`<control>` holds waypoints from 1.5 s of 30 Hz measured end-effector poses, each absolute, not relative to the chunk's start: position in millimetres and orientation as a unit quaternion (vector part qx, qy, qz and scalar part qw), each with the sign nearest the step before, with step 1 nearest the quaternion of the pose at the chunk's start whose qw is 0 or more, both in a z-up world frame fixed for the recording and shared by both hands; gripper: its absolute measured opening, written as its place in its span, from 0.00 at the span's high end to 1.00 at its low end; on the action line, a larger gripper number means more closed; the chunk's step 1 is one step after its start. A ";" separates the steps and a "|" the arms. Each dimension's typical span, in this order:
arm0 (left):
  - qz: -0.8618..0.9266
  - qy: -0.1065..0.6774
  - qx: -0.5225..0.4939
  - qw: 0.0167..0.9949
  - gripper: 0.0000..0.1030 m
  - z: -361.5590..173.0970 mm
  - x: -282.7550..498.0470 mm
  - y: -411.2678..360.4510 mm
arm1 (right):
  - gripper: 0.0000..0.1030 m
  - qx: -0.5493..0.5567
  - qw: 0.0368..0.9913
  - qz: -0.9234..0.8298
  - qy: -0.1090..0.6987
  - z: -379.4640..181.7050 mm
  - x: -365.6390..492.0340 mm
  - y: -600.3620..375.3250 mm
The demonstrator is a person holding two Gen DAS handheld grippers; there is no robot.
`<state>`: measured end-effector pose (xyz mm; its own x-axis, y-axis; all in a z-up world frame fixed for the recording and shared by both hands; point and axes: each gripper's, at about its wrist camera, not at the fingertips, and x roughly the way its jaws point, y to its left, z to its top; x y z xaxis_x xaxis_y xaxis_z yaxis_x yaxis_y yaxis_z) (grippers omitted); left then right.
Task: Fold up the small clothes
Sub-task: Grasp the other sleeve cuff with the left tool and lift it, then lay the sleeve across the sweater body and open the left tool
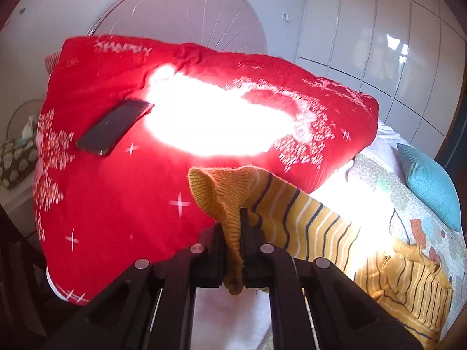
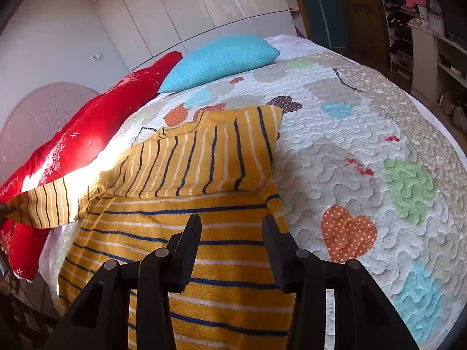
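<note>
A small mustard-yellow sweater with navy and white stripes (image 2: 204, 233) lies on the quilted bedspread (image 2: 364, 134). One sleeve is folded across its upper part. My left gripper (image 1: 232, 218) is shut on the ribbed cuff of the other sleeve (image 1: 216, 192) and holds it lifted in front of the red pillow; that sleeve (image 2: 43, 201) stretches to the left edge of the right wrist view. My right gripper (image 2: 230, 223) is open and empty, just above the sweater's body.
A big red pillow with white print (image 1: 116, 175) lies at the bed's head with a black phone (image 1: 113, 127) on it. A turquoise cushion (image 2: 221, 58) lies beside it. White wardrobe doors (image 2: 181, 8) stand behind, and shelves (image 2: 432, 43) to the right.
</note>
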<state>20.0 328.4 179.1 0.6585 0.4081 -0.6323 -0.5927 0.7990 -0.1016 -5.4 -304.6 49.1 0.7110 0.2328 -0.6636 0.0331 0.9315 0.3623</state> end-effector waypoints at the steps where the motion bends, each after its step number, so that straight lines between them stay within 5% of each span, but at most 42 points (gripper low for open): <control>1: 0.267 0.302 -0.146 0.903 0.93 189.2 25.9 319.5 | 0.54 0.184 0.907 0.056 0.374 50.0 -7.7 -308.1; 11: -0.005 0.335 -0.120 0.934 0.93 221.7 112.5 85.4 | 0.54 0.241 0.904 0.039 0.350 49.3 -30.8 -359.9; 24: -0.148 0.467 -0.021 0.871 0.88 73.9 168.5 -182.0 | 0.54 0.301 0.884 -0.004 0.357 15.5 -57.2 -431.6; 28: -0.187 0.499 -0.059 0.844 0.73 53.1 168.3 -180.3 | 0.54 0.303 0.883 -0.009 0.358 12.5 -59.8 -436.1; 30: -0.207 0.493 -0.082 0.841 0.53 63.7 155.5 -166.9 | 0.54 0.302 0.883 -0.007 0.359 13.7 -57.3 -434.1; 35: -0.217 0.449 -0.109 0.860 0.27 104.6 111.8 -107.5 | 0.53 0.287 0.889 0.027 0.355 29.1 -33.4 -408.8; 45: -0.042 0.423 -0.114 0.898 0.21 95.8 5.8 61.4 | 0.49 0.232 0.888 0.086 0.389 37.0 81.0 -322.5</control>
